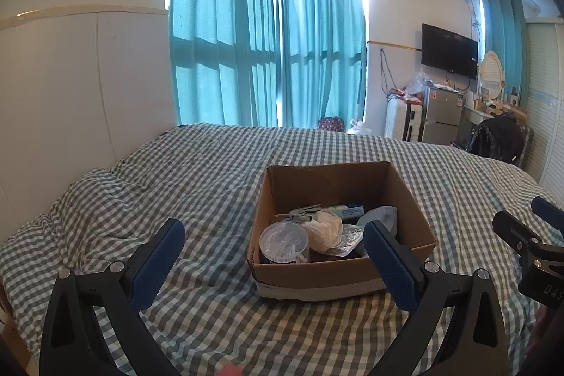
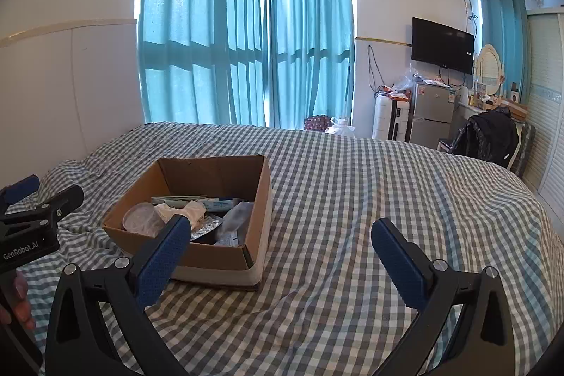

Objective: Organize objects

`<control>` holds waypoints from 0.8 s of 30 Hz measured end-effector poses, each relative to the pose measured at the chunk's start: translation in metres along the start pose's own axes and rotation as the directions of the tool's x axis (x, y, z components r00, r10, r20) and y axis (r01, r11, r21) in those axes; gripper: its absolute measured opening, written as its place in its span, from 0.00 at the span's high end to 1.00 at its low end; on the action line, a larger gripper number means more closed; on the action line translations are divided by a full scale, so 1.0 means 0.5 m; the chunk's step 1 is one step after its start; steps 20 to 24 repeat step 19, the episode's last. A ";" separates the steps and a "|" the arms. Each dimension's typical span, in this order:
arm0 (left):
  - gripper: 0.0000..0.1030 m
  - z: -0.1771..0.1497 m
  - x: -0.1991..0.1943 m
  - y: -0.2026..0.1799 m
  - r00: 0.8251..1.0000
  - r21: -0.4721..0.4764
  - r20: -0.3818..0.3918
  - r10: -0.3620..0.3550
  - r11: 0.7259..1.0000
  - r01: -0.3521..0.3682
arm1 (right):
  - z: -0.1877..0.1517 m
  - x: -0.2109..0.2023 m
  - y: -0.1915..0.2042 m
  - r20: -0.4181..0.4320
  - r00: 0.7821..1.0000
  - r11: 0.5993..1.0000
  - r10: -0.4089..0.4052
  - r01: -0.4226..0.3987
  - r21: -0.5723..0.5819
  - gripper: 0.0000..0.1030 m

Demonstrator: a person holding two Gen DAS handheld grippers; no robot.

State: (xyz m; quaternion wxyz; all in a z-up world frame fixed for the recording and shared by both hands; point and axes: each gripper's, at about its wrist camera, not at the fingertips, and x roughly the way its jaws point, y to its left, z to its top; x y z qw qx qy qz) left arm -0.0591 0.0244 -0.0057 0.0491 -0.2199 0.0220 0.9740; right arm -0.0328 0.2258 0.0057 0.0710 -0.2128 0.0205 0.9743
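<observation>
An open cardboard box sits on the checked bed cover. Inside lie a round clear container, crumpled white paper, a blue and white packet and a grey plastic pouch. My left gripper is open just in front of the box, with nothing between its fingers. My right gripper is open too, to the right of the box over bare cover. Each gripper shows at the edge of the other's view.
The bed cover stretches wide to the right and behind the box. A crumpled fold rises at the left by the wall. Blue curtains, a small fridge, a wall screen and a chair with dark clothes stand beyond the bed.
</observation>
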 end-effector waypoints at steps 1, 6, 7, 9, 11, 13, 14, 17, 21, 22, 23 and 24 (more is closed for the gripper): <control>0.00 0.000 0.000 0.001 1.000 -0.001 0.002 0.006 1.000 -0.006 | 0.000 0.000 0.001 0.001 1.000 1.000 0.001 -0.001 0.001 0.00; 0.00 -0.005 0.003 0.008 1.000 -0.013 -0.008 0.014 1.000 -0.014 | -0.005 0.005 0.002 -0.008 1.000 1.000 -0.010 0.009 -0.005 0.00; 0.00 -0.006 0.004 0.008 1.000 -0.009 -0.010 0.010 1.000 -0.010 | -0.005 0.006 0.001 -0.010 1.000 1.000 -0.010 0.010 -0.003 0.00; 0.00 -0.007 0.003 0.006 1.000 0.002 -0.006 0.015 1.000 -0.015 | -0.005 0.006 0.000 -0.010 1.000 1.000 -0.008 0.008 0.001 0.00; 0.00 -0.007 0.001 0.003 1.000 0.011 -0.002 0.022 1.000 -0.022 | -0.004 0.005 0.000 -0.008 1.000 1.000 -0.009 0.009 0.003 0.00; 0.00 -0.006 0.000 0.003 1.000 0.015 0.001 0.022 1.000 -0.022 | -0.004 0.005 -0.001 -0.010 1.000 1.000 -0.008 0.008 0.003 0.00; 0.00 -0.006 0.000 0.003 1.000 0.017 0.002 0.023 1.000 -0.023 | -0.005 0.005 -0.001 -0.010 1.000 1.000 -0.009 0.009 0.003 0.00; 0.00 -0.006 -0.001 0.003 1.000 0.022 0.003 0.031 0.999 -0.031 | -0.005 0.005 0.000 -0.016 1.000 1.000 -0.008 0.008 0.001 0.00; 0.00 -0.006 -0.001 0.004 0.999 0.026 0.004 0.034 0.999 -0.034 | -0.007 0.007 0.000 -0.020 1.000 1.000 -0.007 0.007 0.000 0.00; 0.00 -0.006 -0.001 0.004 0.999 0.026 0.004 0.034 0.999 -0.034 | -0.007 0.007 0.000 -0.020 1.000 1.000 -0.007 0.007 0.000 0.00; 0.00 -0.006 -0.001 0.004 0.999 0.026 0.004 0.034 0.999 -0.034 | -0.007 0.007 0.000 -0.020 1.000 1.000 -0.007 0.007 0.000 0.00; 0.00 -0.006 -0.001 0.004 0.999 0.026 0.004 0.034 0.999 -0.034 | -0.007 0.007 0.000 -0.020 1.000 1.000 -0.007 0.007 0.000 0.00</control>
